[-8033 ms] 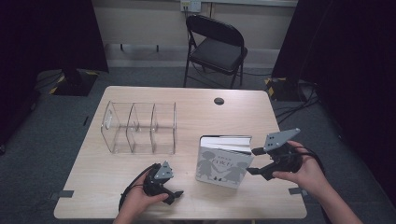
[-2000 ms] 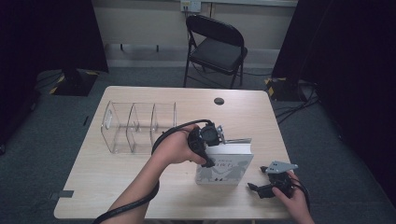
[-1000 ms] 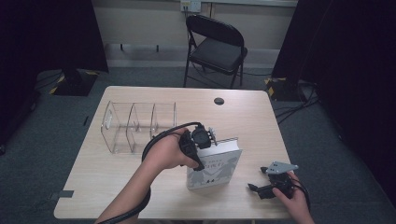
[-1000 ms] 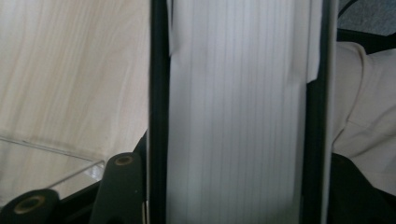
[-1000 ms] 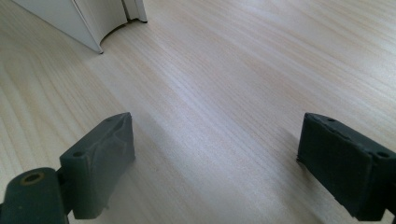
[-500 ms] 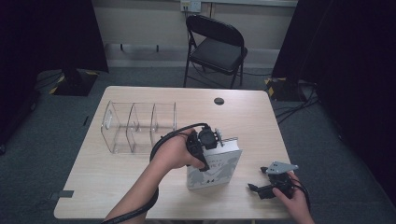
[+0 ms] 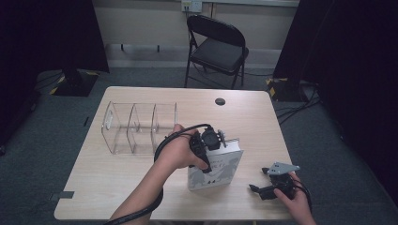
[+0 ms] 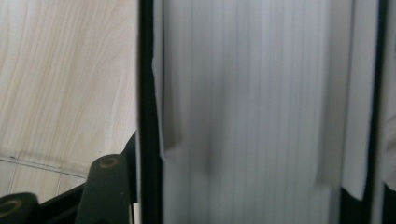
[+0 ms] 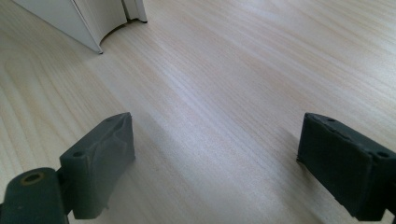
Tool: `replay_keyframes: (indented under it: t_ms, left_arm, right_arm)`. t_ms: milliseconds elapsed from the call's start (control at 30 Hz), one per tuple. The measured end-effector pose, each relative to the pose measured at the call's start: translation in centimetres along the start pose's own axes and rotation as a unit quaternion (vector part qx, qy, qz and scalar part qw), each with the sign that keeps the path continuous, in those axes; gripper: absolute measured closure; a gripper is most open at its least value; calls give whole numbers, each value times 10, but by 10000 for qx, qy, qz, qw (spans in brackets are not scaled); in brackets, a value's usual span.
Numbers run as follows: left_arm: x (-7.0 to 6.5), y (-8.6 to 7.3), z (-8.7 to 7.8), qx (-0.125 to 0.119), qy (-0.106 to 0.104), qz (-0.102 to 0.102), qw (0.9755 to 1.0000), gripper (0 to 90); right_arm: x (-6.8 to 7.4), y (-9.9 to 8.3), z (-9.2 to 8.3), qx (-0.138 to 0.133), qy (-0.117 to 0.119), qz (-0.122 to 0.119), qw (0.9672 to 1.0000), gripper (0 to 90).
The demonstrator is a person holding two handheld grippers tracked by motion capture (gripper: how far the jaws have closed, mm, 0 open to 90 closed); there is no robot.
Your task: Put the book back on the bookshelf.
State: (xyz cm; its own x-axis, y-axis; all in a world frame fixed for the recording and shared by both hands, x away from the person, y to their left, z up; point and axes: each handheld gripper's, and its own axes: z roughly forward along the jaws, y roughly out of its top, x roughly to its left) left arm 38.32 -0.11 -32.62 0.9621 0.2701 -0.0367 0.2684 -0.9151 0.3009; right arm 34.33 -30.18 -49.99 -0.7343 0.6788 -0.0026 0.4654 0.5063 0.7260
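Standing upright near table's front middle: book, right of clear 3-bay organizer. Left gripper straddling its top edge, jaws just opening, grip loosening. Right gripper resting spread, holding nothing, well right of book.

Left claw has come off the near-left surface, crossed to the book and now sits on its top edge; jaws have just been opening, with the book's page block between them. Book has shifted a little toward the organizer and now leans, top toward the chair, instead of standing square. Right claw has pulled back from the book's right side to the surface's near-right corner, resting low.
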Motion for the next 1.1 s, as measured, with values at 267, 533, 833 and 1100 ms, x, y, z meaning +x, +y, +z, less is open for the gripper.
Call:
replay_keyframes:
  t_ms: [267,533,833,1100]
  left_arm:
    - [-2,0,1,-39,20,-6,10000,397]
    - [-4,0,2,-44,89,-68,9999,404]
    - [-8,1,-4,-16,88,-225,9997,501]
    - [-15,4,-5,117,246,-454,9986,517]
  right_arm:
    - [0,0,0,-1,-1,-3,10000,102]
    - [0,0,0,0,0,-1,10000,102]
    - [0,0,0,-2,7,-7,10000,102]
    - [0,0,0,-2,8,-7,10000,102]
